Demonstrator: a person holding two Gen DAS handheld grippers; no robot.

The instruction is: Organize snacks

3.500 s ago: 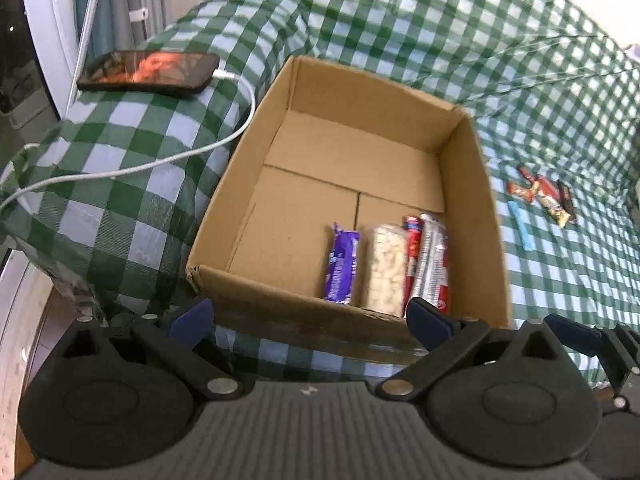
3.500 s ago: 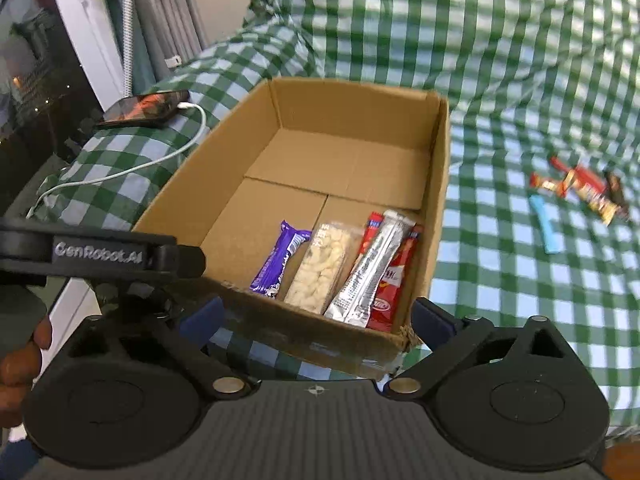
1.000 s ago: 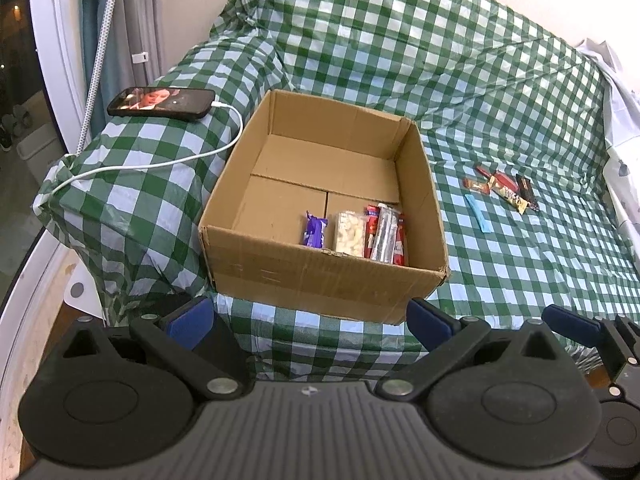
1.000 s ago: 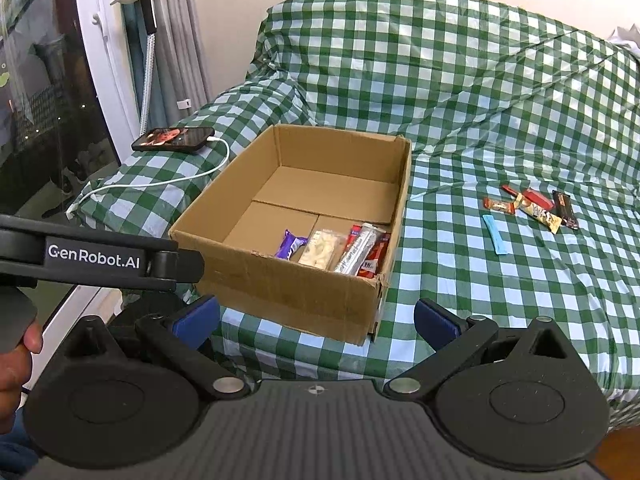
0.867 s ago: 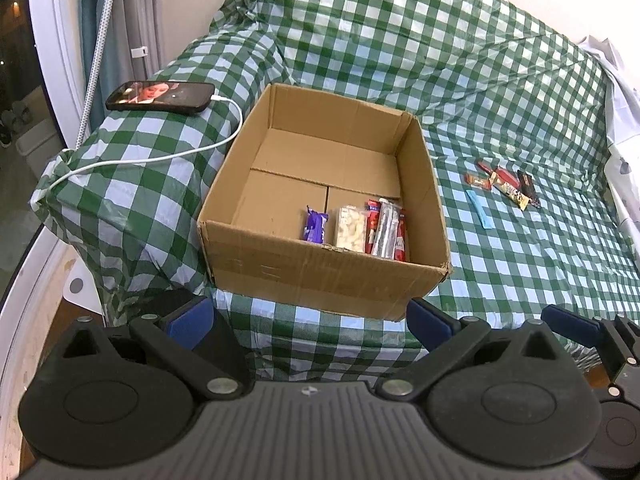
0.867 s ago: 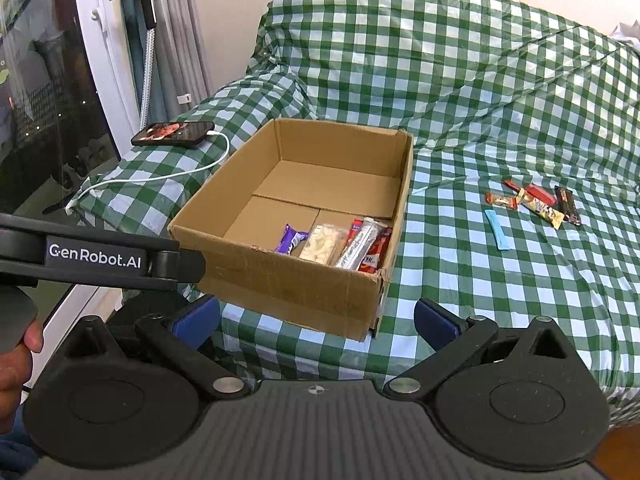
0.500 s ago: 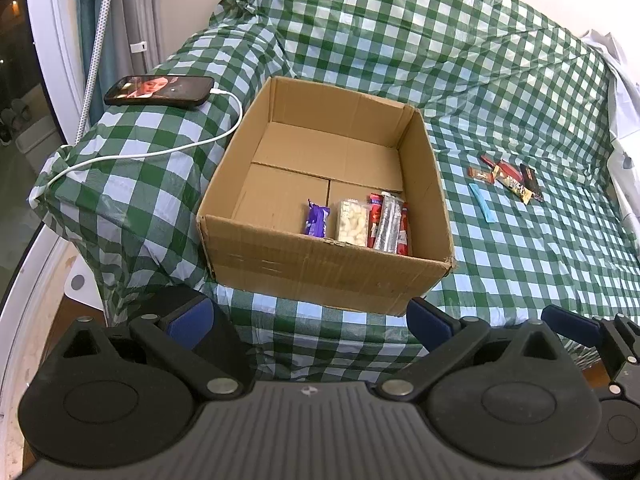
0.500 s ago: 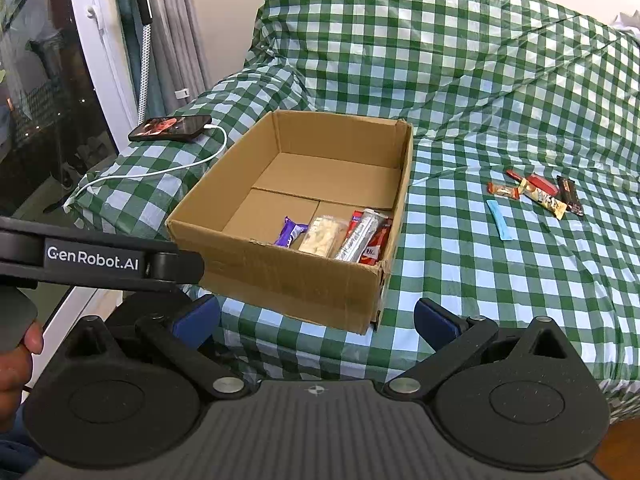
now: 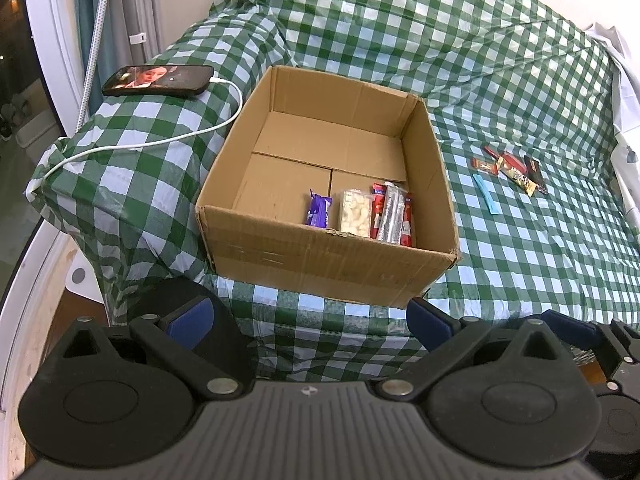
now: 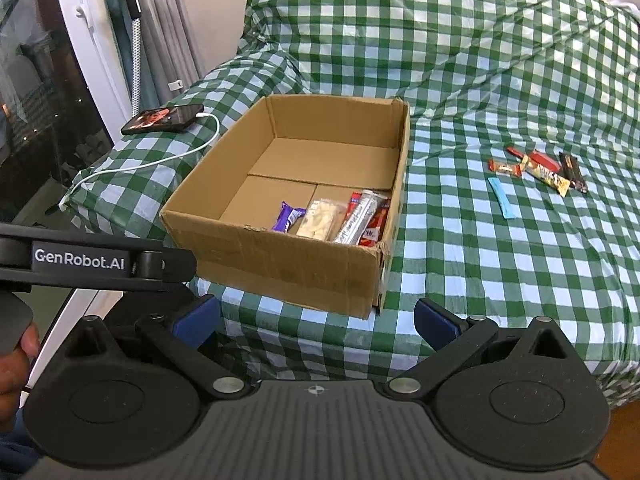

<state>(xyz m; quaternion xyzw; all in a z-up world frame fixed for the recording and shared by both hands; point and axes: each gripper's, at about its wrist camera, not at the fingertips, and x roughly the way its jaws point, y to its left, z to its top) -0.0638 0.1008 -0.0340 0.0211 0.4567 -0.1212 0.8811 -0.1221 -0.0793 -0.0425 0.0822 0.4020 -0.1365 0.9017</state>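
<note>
Low in the frame, the left gripper (image 9: pixel 308 316) and right gripper (image 10: pixel 316 318) both hang spread and empty. Mid-frame, the cardboard box (image 10: pixel 280 256) holds four packets; between fetches, I'd say. Next, reach the loose snacks (image 10: pixel 536 170) at right, beyond the box.

Box interior: the left half and far end of the cardboard box (image 9: pixel 320 264) floor lie bare; you can come in from above there.
Box near right: purple bar (image 9: pixel 319 210), nut pack (image 9: pixel 354 213) and silver and red bars (image 9: pixel 391 212) fill this corner.
Box walls: all four stand upright around the floor.
Left of box: phone (image 9: pixel 158 80) and white cable (image 9: pixel 152 142) cross the cloth.
Right of box: open checked cloth (image 10: pixel 500 260) up to the loose bars (image 10: pixel 536 168).
</note>
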